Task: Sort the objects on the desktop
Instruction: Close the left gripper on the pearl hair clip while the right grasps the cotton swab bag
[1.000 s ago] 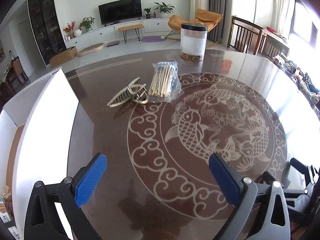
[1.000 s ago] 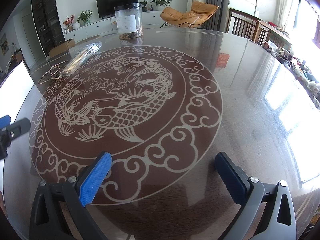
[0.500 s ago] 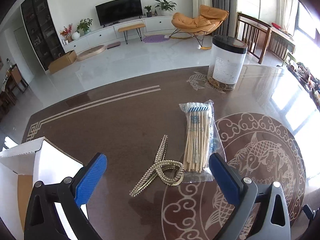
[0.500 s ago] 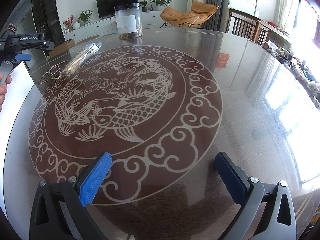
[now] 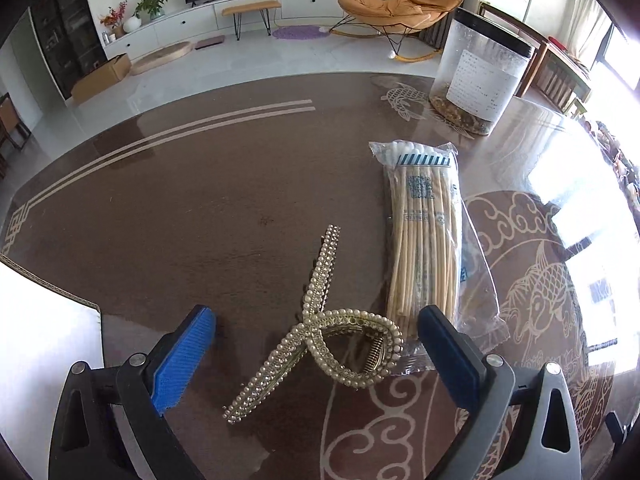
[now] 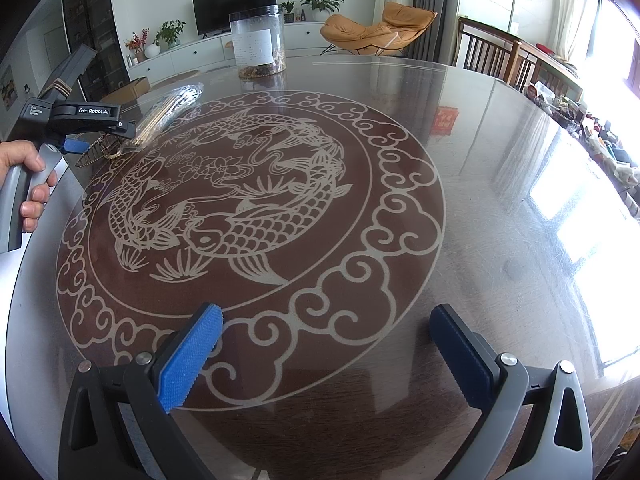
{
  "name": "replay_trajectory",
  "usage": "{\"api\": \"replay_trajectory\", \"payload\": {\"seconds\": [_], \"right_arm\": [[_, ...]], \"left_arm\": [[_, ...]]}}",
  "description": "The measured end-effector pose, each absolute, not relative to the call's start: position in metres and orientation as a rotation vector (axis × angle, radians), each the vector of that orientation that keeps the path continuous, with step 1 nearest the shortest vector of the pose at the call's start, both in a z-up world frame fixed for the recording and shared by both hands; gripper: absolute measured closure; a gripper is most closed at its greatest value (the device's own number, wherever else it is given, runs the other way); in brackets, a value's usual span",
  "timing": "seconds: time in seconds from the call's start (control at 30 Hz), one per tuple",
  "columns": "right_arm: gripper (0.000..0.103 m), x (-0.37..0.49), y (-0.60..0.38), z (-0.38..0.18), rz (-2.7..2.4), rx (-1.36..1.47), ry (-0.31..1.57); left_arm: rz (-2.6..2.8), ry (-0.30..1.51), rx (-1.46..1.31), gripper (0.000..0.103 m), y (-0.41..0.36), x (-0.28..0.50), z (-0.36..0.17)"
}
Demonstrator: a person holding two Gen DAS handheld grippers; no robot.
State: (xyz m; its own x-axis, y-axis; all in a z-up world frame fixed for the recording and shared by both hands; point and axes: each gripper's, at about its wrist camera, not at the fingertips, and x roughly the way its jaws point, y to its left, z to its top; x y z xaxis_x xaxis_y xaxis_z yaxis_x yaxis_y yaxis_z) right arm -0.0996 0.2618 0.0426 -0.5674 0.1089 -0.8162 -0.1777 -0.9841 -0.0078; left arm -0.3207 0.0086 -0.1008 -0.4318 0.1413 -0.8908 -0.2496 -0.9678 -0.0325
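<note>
- My left gripper (image 5: 316, 344) is tilted down over the pearl hair claw (image 5: 320, 320); its jaws are closing, the ribbed blue pads to either side of the claw's looped end and not yet touching it.
- The claw is gold metal studded with small pearls, two long curved arms crossing into a loop with a coil spring inside. It lies flat on the table (image 5: 180, 200), at 6 o'clock in the left view.
- Just beside it, toward 3 o'clock, a crinkled clear bag of cotton swabs (image 5: 424, 240) with pale wooden sticks; the bag's near end touches the claw's loop.
- At 1 o'clock stands a clear round jar (image 5: 480, 76) with a dark lid and paper label, well apart.
- The table is glossy dark brown under glass, with pale fish and cloud patterns.
- A second ago the claw and swabs sat far up the left view; now they fill its lower half, and the white box (image 5: 44, 340) has slid to 8 o'clock.
- My right gripper (image 6: 324, 352) is spread wide over bare table with nothing between the pads, unchanged.
- The table's far edge curves across 11 o'clock; open surface lies left of the claw up to the box wall.
</note>
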Motion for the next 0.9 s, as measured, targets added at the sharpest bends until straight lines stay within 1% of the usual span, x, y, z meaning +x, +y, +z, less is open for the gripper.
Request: {"api": "replay_trajectory", "payload": {"seconds": [0.07, 0.17, 0.33, 0.5, 0.63, 0.73, 0.83, 0.9], "right_arm": [[0.000, -0.100, 0.262, 0.043, 2.644, -1.369, 0.112], [0.000, -0.100, 0.262, 0.043, 2.644, -1.369, 0.112], [0.000, -0.100, 0.262, 0.043, 2.643, -1.370, 0.112], [0.000, -0.100, 0.262, 0.043, 2.643, -1.370, 0.112], [0.000, -0.099, 0.263, 0.043, 2.649, -1.368, 0.126], [0.000, -0.096, 0.266, 0.046, 2.716, -1.350, 0.207], [0.000, -0.107, 0.261, 0.055, 2.838, -1.336, 0.297], [0.000, -0.135, 0.248, 0.062, 2.920, -1.383, 0.323]], "left_arm": [[2.466, 0.066, -1.473, 0.049, 0.005, -0.316, -0.095], [2.543, -0.009, -1.466, 0.062, -0.004, -0.310, -0.089], [2.672, -0.114, -1.467, 0.061, -0.026, -0.283, -0.088], [2.782, -0.123, -1.454, 0.061, -0.035, -0.236, -0.090], [2.815, -0.094, -1.396, 0.061, -0.030, -0.194, -0.091], [2.787, -0.112, -1.366, 0.061, -0.030, -0.168, -0.092], [2.782, -0.022, -1.324, 0.061, -0.025, -0.143, -0.094], [2.788, 0.034, -1.299, 0.061, -0.024, -0.128, -0.096]]}}
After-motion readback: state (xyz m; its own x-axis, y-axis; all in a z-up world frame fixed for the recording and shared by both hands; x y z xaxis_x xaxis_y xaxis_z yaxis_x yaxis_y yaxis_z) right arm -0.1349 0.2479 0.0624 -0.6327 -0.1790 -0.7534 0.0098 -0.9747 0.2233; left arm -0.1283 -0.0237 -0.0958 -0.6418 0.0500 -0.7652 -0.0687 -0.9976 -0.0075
